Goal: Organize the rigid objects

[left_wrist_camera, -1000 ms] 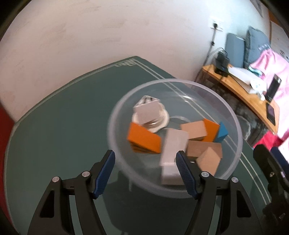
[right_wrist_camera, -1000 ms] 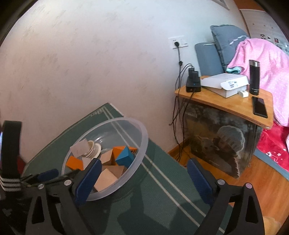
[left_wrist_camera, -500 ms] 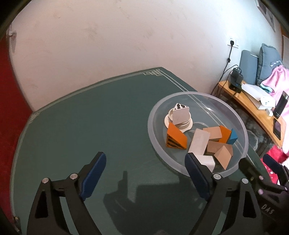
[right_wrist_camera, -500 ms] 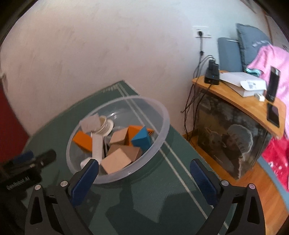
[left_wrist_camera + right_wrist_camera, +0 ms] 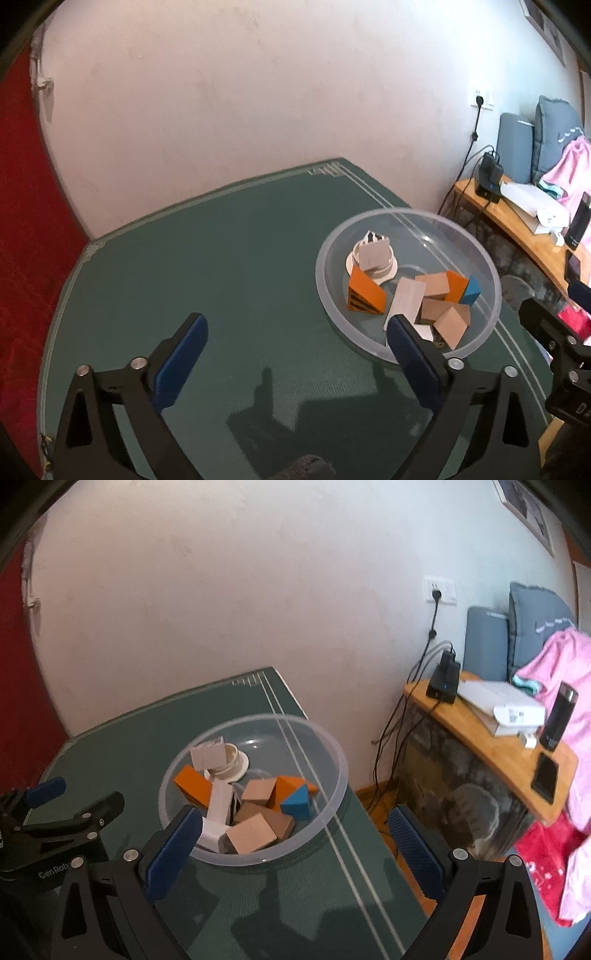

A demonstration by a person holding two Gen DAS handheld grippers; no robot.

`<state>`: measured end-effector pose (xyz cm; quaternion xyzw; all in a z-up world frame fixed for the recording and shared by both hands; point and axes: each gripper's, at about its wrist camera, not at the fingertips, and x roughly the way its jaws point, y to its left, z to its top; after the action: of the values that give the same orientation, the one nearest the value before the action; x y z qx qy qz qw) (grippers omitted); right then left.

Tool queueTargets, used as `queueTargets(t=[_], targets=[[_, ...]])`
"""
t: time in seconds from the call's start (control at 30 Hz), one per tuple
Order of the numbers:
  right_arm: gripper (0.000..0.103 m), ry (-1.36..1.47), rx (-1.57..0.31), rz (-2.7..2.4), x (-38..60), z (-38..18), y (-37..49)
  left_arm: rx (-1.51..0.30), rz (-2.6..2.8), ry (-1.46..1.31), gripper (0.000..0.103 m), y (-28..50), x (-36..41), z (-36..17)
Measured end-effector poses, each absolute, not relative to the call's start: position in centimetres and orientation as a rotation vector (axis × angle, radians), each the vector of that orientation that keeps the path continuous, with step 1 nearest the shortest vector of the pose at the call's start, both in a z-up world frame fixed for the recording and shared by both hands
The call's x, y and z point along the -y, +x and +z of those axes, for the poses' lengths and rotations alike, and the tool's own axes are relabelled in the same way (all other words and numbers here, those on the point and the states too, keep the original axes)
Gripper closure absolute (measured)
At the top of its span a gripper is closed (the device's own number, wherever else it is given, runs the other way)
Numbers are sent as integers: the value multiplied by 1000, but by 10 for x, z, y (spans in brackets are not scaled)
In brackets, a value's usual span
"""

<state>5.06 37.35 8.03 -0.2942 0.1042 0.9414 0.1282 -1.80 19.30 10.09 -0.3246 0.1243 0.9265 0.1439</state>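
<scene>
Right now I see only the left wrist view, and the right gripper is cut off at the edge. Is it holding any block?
Observer: No. The right gripper is open, with nothing between its pads.
Operator: The blue block is half hidden for me. What shape is it?
Observer: The blue block is a wedge. It lies uncovered in the bowl, against an orange block.

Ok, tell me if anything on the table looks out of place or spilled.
Nothing stands out. All the blocks lie jumbled inside the clear plastic bowl, none spilled onto the green tablecloth. The white block leans tilted across the pile.
</scene>
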Motion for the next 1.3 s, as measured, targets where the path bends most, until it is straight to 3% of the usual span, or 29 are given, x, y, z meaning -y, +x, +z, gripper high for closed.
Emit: queueTargets(t=[0.37, 1.3], targets=[[0, -810, -157, 2815, -357, 98, 58, -357, 2723, -828, 1, -2, -191, 125], [0, -862, -90, 2741, -362, 80, 46, -448, 2710, -856, 1, -1, -207, 113]])
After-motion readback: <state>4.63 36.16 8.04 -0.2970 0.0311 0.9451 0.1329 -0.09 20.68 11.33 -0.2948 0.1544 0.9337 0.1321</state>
